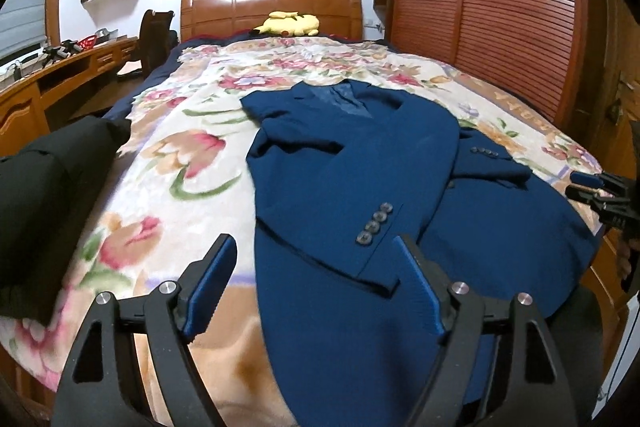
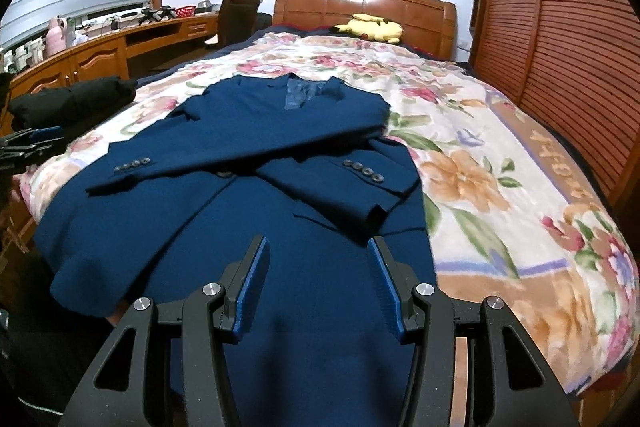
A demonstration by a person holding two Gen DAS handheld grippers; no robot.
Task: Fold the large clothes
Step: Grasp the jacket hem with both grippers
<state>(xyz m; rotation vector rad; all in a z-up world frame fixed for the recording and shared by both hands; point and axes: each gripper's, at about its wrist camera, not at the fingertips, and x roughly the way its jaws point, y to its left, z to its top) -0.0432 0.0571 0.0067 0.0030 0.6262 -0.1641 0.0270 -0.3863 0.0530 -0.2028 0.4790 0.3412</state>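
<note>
Both hand-held grippers, left [image 1: 316, 287] and right [image 2: 316, 283], hang spread over the jacket [image 2: 248, 211] at the bed's [image 2: 520, 211] foot edge; pinch both hem corners evenly.

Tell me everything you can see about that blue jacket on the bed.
The jacket is a deep blue suit blazer of woven-looking cloth, lying front up on the floral blanket, collar toward the headboard, its lighter lining showing at the neck. Both sleeves are folded across the chest and cross each other, each cuff bearing a row of four dark buttons. Its hem hangs over the foot of the bed. Both grippers hover open near the hem, touching nothing.
</note>
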